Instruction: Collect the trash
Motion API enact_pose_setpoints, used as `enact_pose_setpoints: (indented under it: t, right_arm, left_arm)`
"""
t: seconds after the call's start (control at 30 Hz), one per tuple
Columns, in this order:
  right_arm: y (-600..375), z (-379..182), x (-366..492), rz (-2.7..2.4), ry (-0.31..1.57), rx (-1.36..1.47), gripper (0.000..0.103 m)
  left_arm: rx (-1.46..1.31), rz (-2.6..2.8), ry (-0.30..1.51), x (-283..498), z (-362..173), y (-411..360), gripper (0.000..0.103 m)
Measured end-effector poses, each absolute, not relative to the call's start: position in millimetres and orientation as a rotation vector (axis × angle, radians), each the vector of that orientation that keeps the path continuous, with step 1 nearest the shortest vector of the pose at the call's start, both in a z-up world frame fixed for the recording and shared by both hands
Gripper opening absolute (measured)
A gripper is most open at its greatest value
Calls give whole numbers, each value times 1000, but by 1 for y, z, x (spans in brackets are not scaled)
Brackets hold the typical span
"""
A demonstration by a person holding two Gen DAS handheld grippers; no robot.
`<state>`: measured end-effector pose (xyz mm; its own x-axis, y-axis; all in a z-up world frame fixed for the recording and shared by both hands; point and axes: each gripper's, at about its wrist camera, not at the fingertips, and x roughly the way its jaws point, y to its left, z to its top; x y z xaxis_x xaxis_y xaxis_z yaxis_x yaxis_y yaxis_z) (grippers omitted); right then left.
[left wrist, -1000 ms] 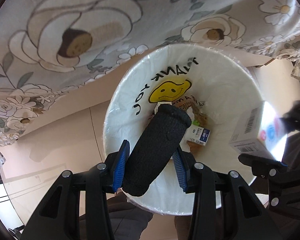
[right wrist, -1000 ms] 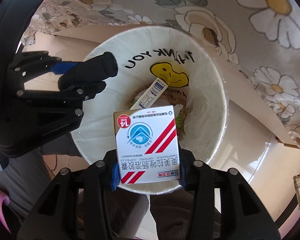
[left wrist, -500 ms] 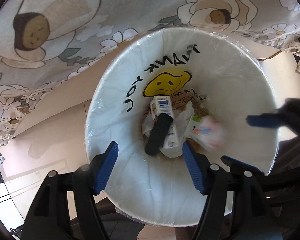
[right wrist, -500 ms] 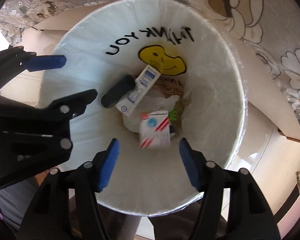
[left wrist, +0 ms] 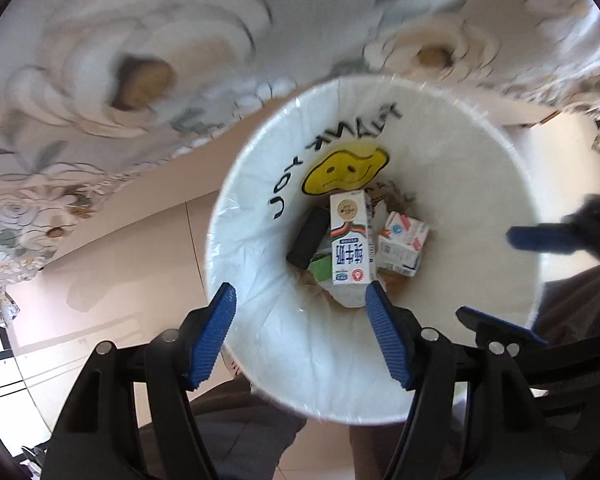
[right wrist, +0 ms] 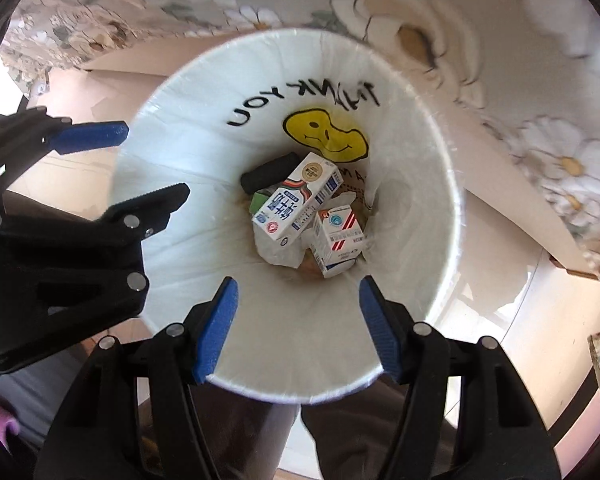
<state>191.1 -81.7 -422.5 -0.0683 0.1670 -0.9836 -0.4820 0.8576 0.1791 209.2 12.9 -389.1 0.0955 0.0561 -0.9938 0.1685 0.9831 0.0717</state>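
A white bin (left wrist: 460,184) lined with a "THANK YOU" smiley bag stands below both grippers. At its bottom lie a black foam roll (left wrist: 310,238), a blue-and-white milk carton (left wrist: 350,240) and a red-striped medicine box (left wrist: 402,244). My left gripper (left wrist: 300,296) hangs open over the bin with nothing between its blue pads. My right gripper (right wrist: 298,284) is open and empty too, over the same bin (right wrist: 412,160). In the right wrist view the roll (right wrist: 270,172), carton (right wrist: 296,198) and box (right wrist: 338,236) rest on crumpled white plastic, and the left gripper (right wrist: 156,160) stands at the left.
A floral tablecloth (left wrist: 140,40) hangs down behind the bin. Beige floor tiles (left wrist: 120,260) surround it. A person's dark trousers (right wrist: 360,420) show just below the bin's near rim. A small green piece (right wrist: 258,200) lies under the carton.
Both grippers have opened. The black foam roll dropped from the left one and the medicine box from the right; both now lie at the bottom of the bin.
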Motion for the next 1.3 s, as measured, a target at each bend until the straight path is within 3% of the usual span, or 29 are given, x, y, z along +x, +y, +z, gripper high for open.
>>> enact_pose_setpoints:
  t: [0.13, 0.37, 0.63, 0.93, 1.3]
  right_arm:
    - [-84, -380, 183, 538, 1490, -278, 67]
    - [-88, -279, 148, 543, 1311, -334, 75]
    - [-106, -185, 110, 491, 1157, -306, 82]
    - [-117, -107, 57, 347, 916, -332, 89]
    - [-125, -64, 4, 287, 748, -261, 89]
  left_arm:
    - [181, -94, 1396, 200, -341, 12, 70]
    - [179, -122, 1251, 170, -245, 7, 86]
    - [172, -116, 1115, 132, -157, 17, 91]
    - [157, -35, 952, 80, -92, 28, 93]
    - [251, -33, 802, 33, -49, 12, 93]
